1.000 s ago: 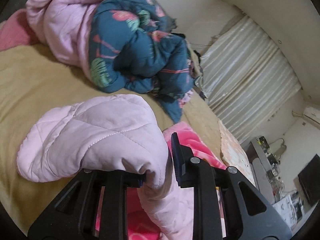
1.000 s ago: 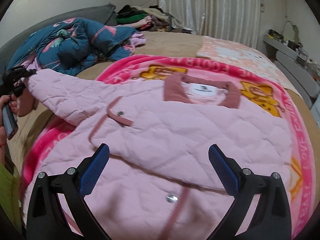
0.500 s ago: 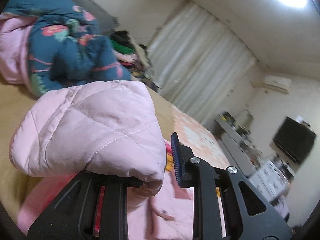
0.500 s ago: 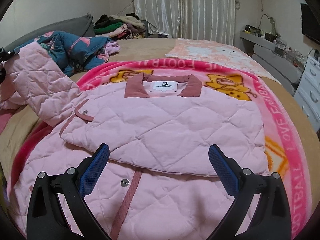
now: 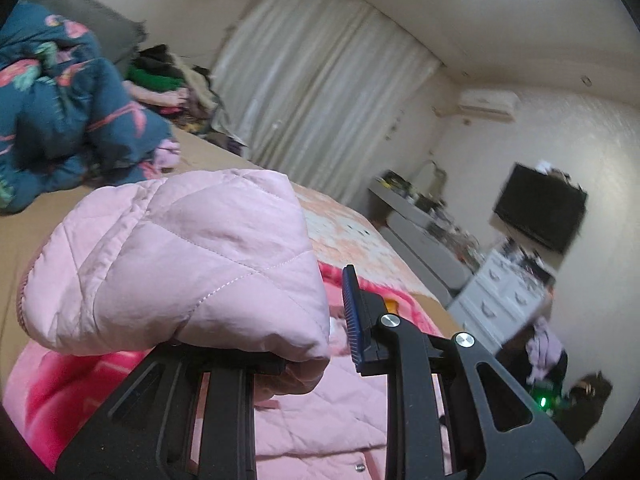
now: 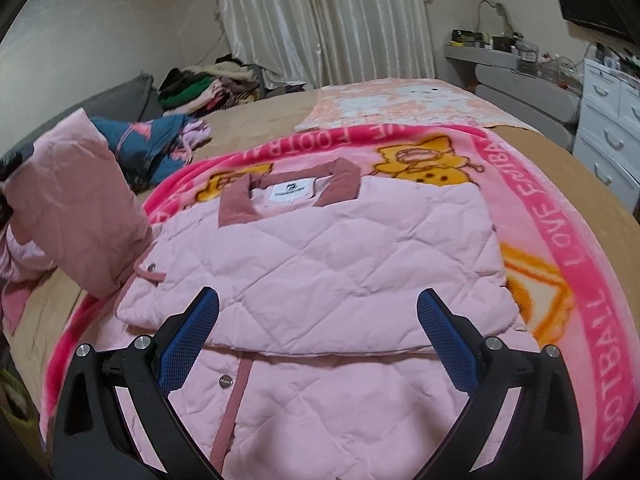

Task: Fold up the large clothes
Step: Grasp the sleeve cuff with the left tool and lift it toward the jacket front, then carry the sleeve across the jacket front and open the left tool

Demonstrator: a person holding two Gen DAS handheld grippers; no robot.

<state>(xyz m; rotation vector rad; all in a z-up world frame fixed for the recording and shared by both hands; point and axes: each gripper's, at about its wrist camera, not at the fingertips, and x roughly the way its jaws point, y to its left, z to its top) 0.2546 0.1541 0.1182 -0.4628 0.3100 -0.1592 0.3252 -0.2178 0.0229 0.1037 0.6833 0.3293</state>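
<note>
Pink quilted jacket (image 6: 320, 264) lies front-up on the pink cartoon blanket (image 6: 580, 248) spread over the bed (image 6: 260, 120), collar toward the curtain (image 6: 320, 20). One sleeve is already folded across the chest; the other sleeve (image 5: 180, 260) is now lifted off the bed. A second ago that sleeve hung low by the blue floral quilt (image 5: 60, 100); now it is higher and swung toward the jacket body, seen at left in the right wrist view (image 6: 76, 208). My read: second sleeve fold is mid-way, sleeve not yet laid on the chest.

Left claw (image 5: 316, 344) is nearly closed, pinching the sleeve end; fabric bulges over the left finger and hides it, blue pad of the other finger shows. Right claw (image 6: 318, 344) is wide open, holding nothing, hovering above the lower chest, and has moved closer to the jacket since the earlier frame.

Jacket looks puffy, diamond-stitched, dusty-rose collar and placket (image 6: 232, 412), metal snaps, white neck label. Clothes pile (image 6: 208, 84) beyond the bed, dresser (image 6: 608, 132) at right.
</note>
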